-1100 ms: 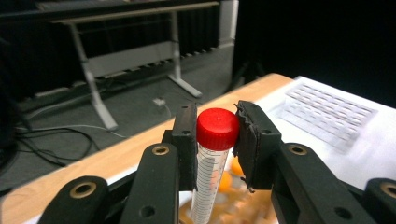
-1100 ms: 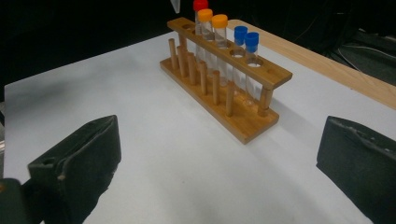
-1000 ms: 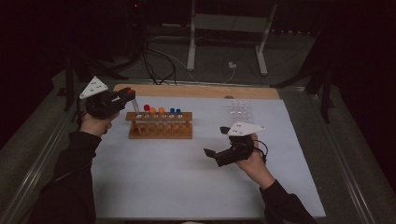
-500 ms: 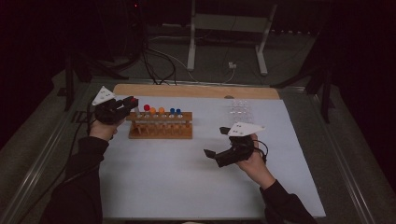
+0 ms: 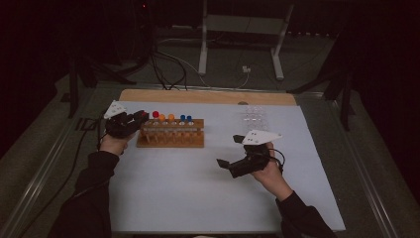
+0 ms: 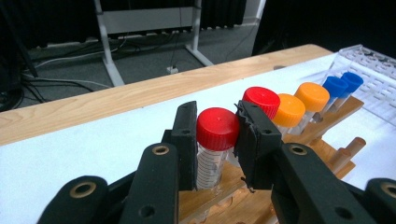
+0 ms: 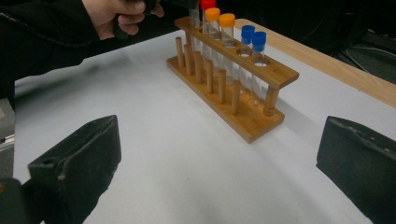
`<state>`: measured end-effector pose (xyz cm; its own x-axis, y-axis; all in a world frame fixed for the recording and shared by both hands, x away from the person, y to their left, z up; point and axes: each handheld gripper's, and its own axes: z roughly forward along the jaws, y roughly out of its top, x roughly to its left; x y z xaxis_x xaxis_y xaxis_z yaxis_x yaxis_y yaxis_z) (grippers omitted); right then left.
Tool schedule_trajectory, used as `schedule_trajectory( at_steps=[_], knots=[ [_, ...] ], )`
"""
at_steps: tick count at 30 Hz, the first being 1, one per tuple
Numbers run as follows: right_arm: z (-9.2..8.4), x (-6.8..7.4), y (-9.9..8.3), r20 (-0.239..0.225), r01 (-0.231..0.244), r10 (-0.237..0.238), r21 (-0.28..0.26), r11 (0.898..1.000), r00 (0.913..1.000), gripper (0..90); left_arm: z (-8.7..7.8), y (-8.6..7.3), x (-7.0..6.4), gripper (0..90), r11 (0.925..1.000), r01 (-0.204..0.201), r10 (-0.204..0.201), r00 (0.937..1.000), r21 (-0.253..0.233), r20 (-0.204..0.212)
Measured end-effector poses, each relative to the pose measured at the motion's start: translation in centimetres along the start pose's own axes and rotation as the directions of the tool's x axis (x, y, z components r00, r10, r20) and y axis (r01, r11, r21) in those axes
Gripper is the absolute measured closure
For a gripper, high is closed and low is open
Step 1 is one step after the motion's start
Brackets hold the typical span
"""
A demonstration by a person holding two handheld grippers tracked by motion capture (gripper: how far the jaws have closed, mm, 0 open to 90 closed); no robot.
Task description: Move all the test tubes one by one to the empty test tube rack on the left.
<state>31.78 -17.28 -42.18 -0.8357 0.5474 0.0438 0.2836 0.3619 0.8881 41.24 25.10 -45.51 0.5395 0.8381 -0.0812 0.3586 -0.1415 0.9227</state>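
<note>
Left tongs (image 6: 217, 135) have reached the rack (image 5: 171, 140), clamping a red-capped tube (image 6: 216, 140); right tongs (image 7: 219, 163) gape apart.

Red-capped tube (image 6: 215, 147) base hidden (behind fingers (image 6: 186, 140)).

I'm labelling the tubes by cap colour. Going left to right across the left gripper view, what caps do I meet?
Red cap between the claw's jaws → second red cap → orange cap → second orange cap → blue cap → second blue cap.

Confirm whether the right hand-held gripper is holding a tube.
No: the right hand-held gripper is wide open over bare white table, apart from the wooden rack.
</note>
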Motion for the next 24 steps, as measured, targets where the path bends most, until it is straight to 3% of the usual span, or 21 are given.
schedule_trajectory(
  at_steps=[5, 8, 13, 16, 19, 24],
  knots=[
    [0.0, 0.0, 0.0, -0.002, 0.001, -0.001, 0.001, 1.0, 1.0, 0.0, -0.2, 0.2, 0.0, 68.9, 0.9999, -0.007, 0.007, 0.9999, 0.015, 0.008],
    [-0.1, 0.0, 0.0, -0.001, 0.002, -0.002, -0.002, 1.0, 1.0, 0.0, -0.9, 0.6, -0.5, 49.7, 0.9997, -0.009, 0.009, 0.9997, 0.021, 0.023],
    [-0.2, -0.1, -0.1, 0.003, -0.002, 0.002, -0.001, 1.0, 1.0, 0.0, -2.5, 0.9, -1.7, 29.4, 0.998, -0.034, 0.031, 0.9976, 0.053, 0.062],
    [-0.2, -0.2, -0.1, 0.004, -0.005, 0.005, -0.003, 1.0, 1.0, 0.0, -3.4, 0.7, -2.5, 22.2, 0.9972, -0.044, 0.039, 0.9958, 0.06, 0.083],
    [-0.2, -0.1, -0.1, 0.005, -0.003, 0.003, -0.002, 1.0, 1.0, 0.0, -4.5, 0.3, -3.4, 18.0, 0.9981, -0.037, 0.032, 0.9932, 0.049, 0.112],
    [-0.1, -0.2, -0.2, 0.008, -0.002, 0.002, -0.001, 1.0, 1.0, 0.0, -5.6, -0.7, -5.1, 15.8, 0.9972, -0.059, 0.051, 0.9866, 0.047, 0.155]
  ],
)
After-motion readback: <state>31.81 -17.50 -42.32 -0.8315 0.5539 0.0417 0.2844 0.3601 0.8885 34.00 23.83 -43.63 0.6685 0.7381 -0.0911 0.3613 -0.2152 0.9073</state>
